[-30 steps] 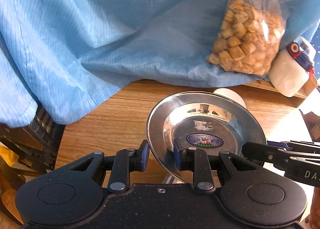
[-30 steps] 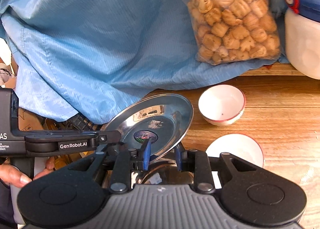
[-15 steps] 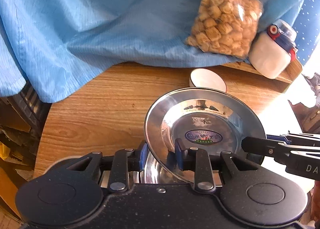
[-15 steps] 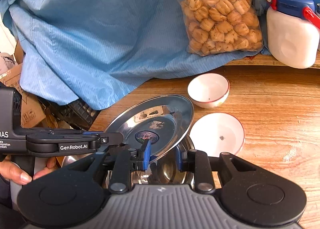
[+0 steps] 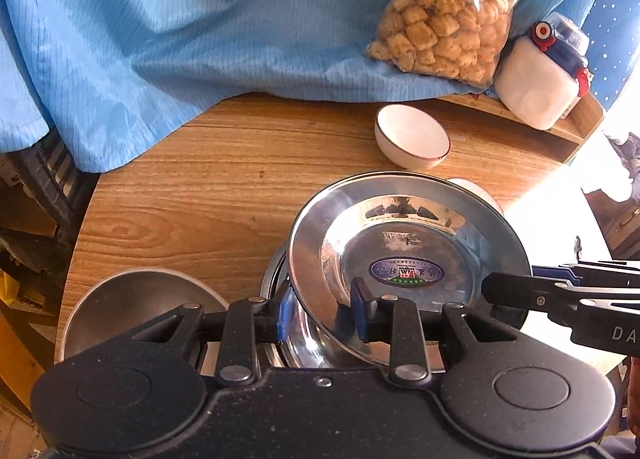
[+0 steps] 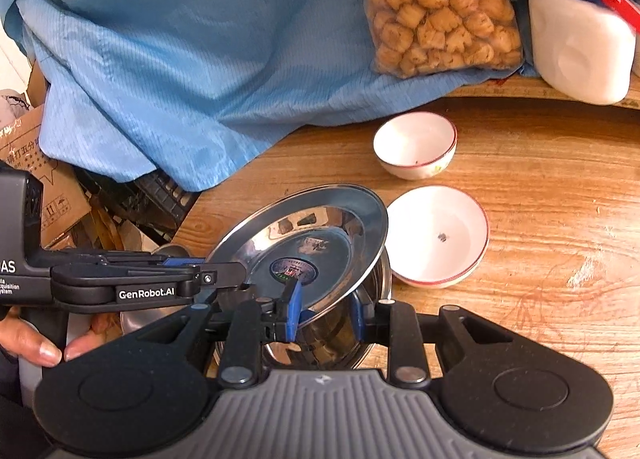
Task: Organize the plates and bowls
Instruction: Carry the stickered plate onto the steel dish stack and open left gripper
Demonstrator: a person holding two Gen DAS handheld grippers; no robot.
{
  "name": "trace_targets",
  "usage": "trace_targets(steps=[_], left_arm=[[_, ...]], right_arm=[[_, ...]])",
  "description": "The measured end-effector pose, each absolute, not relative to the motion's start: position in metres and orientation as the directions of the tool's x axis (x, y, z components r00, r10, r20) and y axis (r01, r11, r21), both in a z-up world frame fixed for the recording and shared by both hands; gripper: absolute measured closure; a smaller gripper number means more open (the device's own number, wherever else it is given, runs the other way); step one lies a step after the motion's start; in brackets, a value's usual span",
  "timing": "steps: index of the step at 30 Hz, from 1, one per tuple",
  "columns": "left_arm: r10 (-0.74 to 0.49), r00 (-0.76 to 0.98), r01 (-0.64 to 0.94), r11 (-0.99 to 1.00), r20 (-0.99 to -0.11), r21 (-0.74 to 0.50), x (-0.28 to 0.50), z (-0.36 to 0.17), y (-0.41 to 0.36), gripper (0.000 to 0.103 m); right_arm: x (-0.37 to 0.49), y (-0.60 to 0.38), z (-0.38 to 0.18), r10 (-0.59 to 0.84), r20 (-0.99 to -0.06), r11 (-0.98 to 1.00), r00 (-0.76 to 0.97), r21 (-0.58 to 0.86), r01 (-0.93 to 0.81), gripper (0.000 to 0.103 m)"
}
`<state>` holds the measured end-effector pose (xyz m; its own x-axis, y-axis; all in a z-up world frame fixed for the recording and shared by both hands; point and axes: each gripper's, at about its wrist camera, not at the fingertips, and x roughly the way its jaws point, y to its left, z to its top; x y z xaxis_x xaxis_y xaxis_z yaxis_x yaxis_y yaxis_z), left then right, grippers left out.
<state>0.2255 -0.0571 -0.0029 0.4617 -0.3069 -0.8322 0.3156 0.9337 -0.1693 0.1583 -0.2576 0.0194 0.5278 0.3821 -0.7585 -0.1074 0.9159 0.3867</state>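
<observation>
A shiny steel plate with an oval sticker hangs tilted over a steel bowl on the wooden table. My left gripper is shut on the plate's left rim, one blue pad inside and one outside. My right gripper is shut on the opposite rim, one pad on top and one beneath. The left gripper reaches in from the left, a hand on its handle. The right gripper comes in from the right. Two white red-rimmed bowls stand beyond the plate.
A second steel bowl sits at the table's near left edge. Blue cloth drapes over the back, with a bag of snacks and a white jug on it. A cardboard box and a dark crate lie off the left edge.
Both grippers have carried the plate back and slightly down, so it now hangs over the steel bowl. More table, the white bowls and the left steel bowl have come into view.
</observation>
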Motion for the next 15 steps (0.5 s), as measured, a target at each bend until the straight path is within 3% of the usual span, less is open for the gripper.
trace_targets(steps=[15], left_arm=[[-0.27, 0.428, 0.317, 0.939, -0.863, -0.136, 0.219, -0.019, -0.054, 0.071]], right_arm=[[0.163, -0.253, 0.007, 0.41, -0.798, 0.906, 0.443, 0.413, -0.095, 0.072]])
